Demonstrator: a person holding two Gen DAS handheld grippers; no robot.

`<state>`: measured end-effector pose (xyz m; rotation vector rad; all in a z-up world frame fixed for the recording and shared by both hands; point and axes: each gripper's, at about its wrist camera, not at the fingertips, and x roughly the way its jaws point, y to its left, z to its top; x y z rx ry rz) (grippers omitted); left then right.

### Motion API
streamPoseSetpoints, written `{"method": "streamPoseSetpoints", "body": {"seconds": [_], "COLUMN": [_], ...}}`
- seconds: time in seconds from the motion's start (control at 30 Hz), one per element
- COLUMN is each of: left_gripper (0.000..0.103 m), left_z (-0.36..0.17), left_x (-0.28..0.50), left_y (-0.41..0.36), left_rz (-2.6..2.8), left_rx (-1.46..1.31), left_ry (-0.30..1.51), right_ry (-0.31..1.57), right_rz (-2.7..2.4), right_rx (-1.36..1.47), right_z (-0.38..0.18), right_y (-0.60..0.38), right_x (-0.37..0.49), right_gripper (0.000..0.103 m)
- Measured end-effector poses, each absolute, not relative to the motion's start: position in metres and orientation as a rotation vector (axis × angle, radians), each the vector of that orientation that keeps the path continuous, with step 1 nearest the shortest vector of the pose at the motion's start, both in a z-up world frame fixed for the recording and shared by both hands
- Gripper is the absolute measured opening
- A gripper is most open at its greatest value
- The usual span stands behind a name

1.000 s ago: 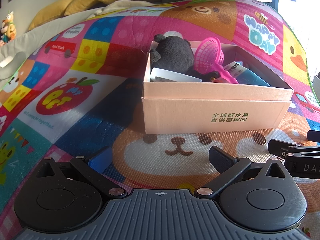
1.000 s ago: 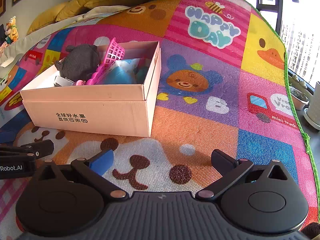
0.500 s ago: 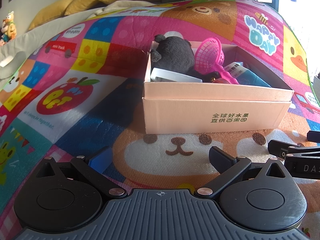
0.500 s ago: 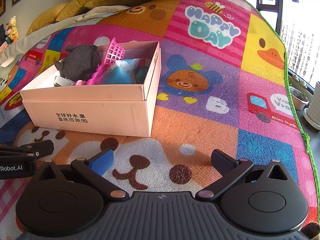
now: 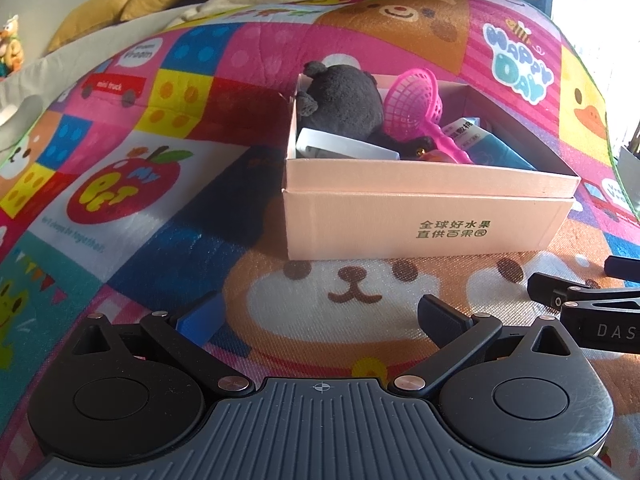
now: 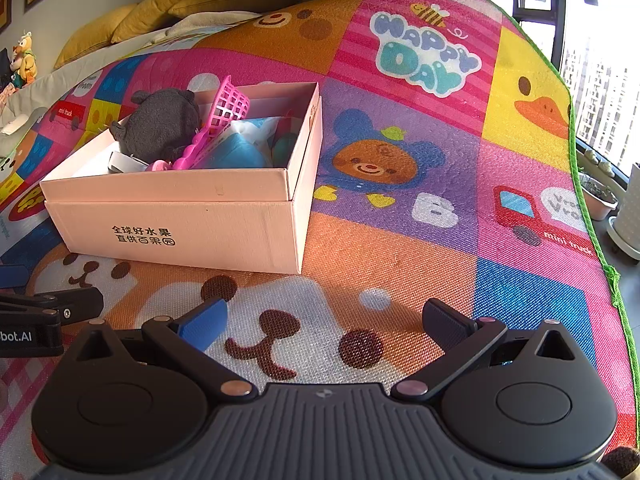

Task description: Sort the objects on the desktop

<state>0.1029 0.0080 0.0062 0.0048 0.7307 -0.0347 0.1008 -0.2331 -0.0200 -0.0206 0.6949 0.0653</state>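
Both grippers, left gripper (image 5: 320,316) and right gripper (image 6: 324,320), rest low with fingers spread, empty. Sorted items, dark grey plush toy (image 5: 344,106) and pink plastic scoop (image 5: 416,100), sit inside the pale pink cardboard box (image 5: 424,220). Scan the patchwork mat (image 6: 400,240) for strays before lifting.

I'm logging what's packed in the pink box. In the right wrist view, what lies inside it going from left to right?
White flat item → dark plush toy → pink toy net → blue packet, all inside the pink box.

colourful play mat (image 6: 400,240), yellow cushions (image 6: 168,8), potted plants (image 6: 600,196)
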Motion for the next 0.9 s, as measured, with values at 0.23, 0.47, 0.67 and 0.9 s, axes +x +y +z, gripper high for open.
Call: {"method": "streamPoseSetpoints", "body": {"seconds": [0.23, 0.47, 0.67, 0.9], "left_gripper": [0.103, 0.103, 0.103, 0.103], "left_z": [0.0060, 0.0060, 0.0055, 0.0057], "left_x": [0.1026, 0.1027, 0.1023, 0.1025], "left_y": [0.0068, 0.0069, 0.0059, 0.0058], "left_rz": [-0.026, -0.027, -0.023, -0.024], "left_rx": [0.008, 0.008, 0.011, 0.011], "left_ry": [0.726, 0.726, 0.727, 0.727], "right_ry": [0.695, 0.695, 0.695, 0.695], "right_rz": [0.065, 0.065, 0.065, 0.065], "right_rx": [-0.021, -0.021, -0.021, -0.023], "right_z": [-0.0200, -0.0201, -0.0199, -0.0198], "right_y": [-0.2331, -0.2330, -0.2328, -0.2329], "right_x": [0.1007, 0.1004, 0.1006, 0.1008], "right_gripper": [0.103, 0.103, 0.103, 0.103]}}
